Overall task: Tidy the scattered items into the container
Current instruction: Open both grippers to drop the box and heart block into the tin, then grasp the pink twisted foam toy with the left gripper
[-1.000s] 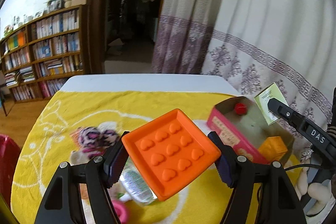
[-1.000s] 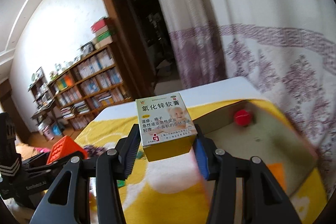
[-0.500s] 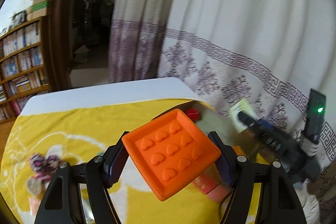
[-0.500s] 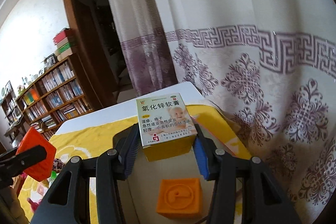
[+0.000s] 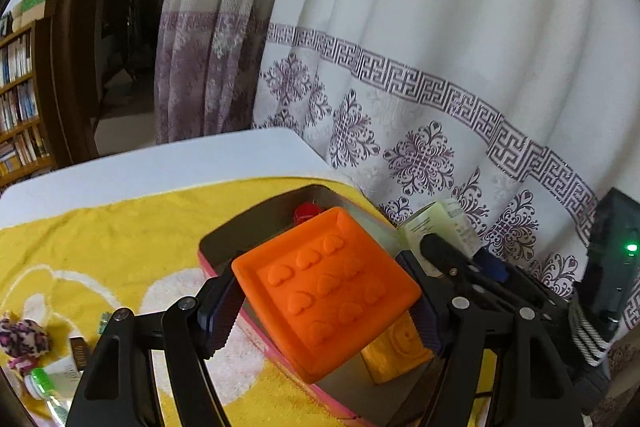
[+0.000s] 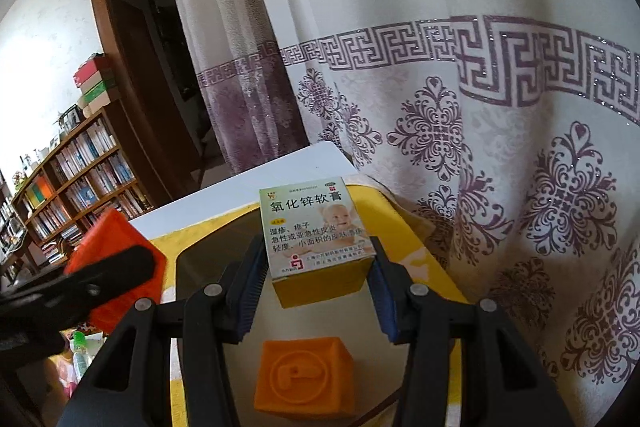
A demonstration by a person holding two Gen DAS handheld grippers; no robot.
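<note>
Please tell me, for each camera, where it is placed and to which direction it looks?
Left wrist: on the left claw, looking down over the pink-walled box; its claw holds an orange heart-embossed square tray.
Right wrist: on the right claw, above that box; its claw holds a small ointment carton.
Both show the orange cube and the patterned curtain.

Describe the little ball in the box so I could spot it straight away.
Find the pink-sided box on the yellow towel by the curtain. In its far corner lies a small red ball, the only round thing; the orange cube sits nearer.
</note>
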